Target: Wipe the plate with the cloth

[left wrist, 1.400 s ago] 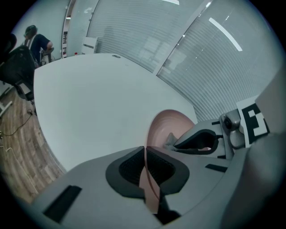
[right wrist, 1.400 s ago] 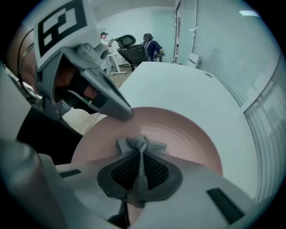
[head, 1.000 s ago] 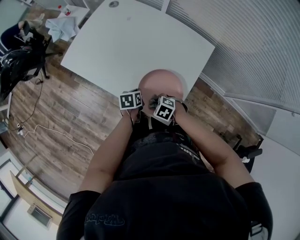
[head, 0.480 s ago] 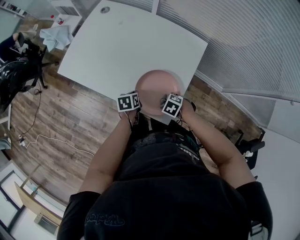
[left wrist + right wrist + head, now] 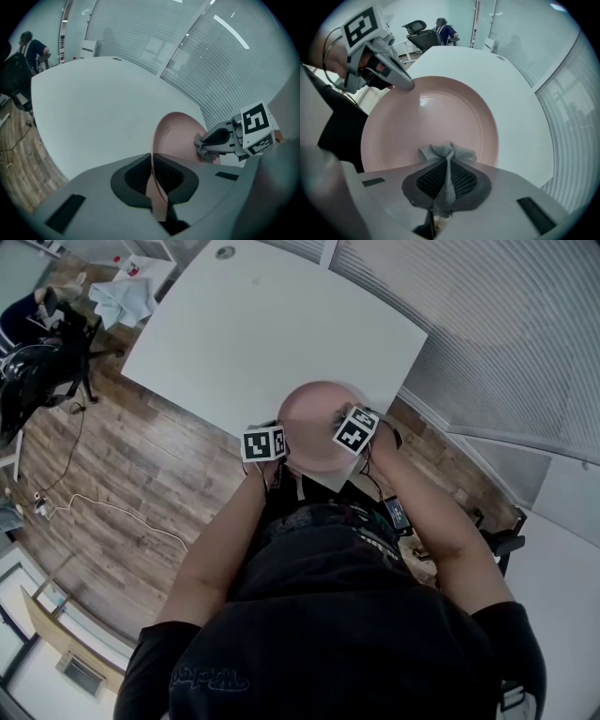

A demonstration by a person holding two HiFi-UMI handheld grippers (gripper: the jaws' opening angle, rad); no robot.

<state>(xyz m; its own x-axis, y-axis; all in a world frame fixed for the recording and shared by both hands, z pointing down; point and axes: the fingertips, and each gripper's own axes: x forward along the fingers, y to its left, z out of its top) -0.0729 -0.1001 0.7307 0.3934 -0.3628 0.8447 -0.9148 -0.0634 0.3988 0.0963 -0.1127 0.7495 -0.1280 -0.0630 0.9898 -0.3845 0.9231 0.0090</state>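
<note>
Over the near edge of the white table, the head view shows the pink plate, its marker cubes hiding both jaw pairs. Left gripper view: left gripper clamped on the plate's rim, seen edge-on. Right gripper view: right gripper pinching the grey knitted cloth, bunched tip against the glossy plate face.
</note>
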